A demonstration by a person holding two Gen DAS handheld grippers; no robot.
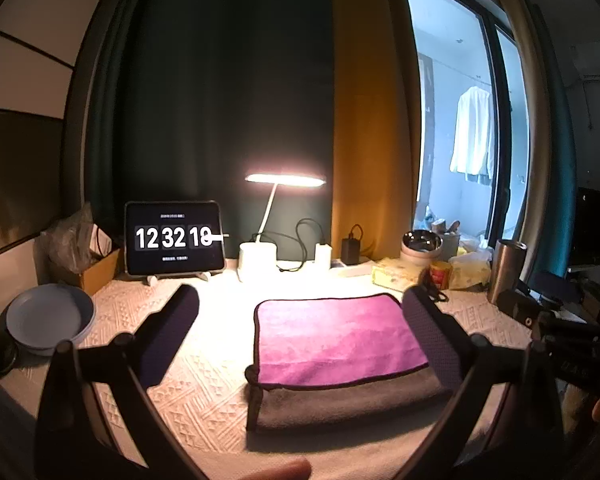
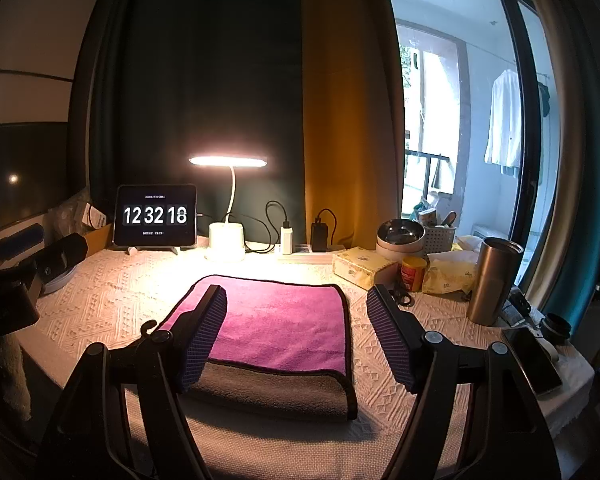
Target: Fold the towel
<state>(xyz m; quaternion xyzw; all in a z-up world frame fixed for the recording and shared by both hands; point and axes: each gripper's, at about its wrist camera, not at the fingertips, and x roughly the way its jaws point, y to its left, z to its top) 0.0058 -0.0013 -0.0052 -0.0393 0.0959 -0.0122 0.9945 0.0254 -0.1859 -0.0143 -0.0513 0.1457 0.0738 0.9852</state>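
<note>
A towel (image 1: 336, 340), magenta on top and grey underneath with a dark hem, lies folded flat on the cream patterned tablecloth (image 1: 204, 380). It also shows in the right wrist view (image 2: 284, 320). My left gripper (image 1: 300, 300) is open and empty above the table, its right finger (image 1: 432, 332) over the towel's right edge. My right gripper (image 2: 298, 300) is open and empty above the towel, its left finger (image 2: 206, 328) over the towel's left part. Part of the other gripper (image 2: 16, 284) shows at the left edge.
At the back stand a tablet clock (image 1: 175, 237), a lit desk lamp (image 1: 284, 181), chargers (image 2: 286, 240) and a power strip. A blue plate (image 1: 48, 318) lies left. Right: tissue box (image 2: 360, 266), bowl (image 2: 400, 236), red can (image 2: 413, 273), steel tumbler (image 2: 494, 280), phone (image 2: 532, 360).
</note>
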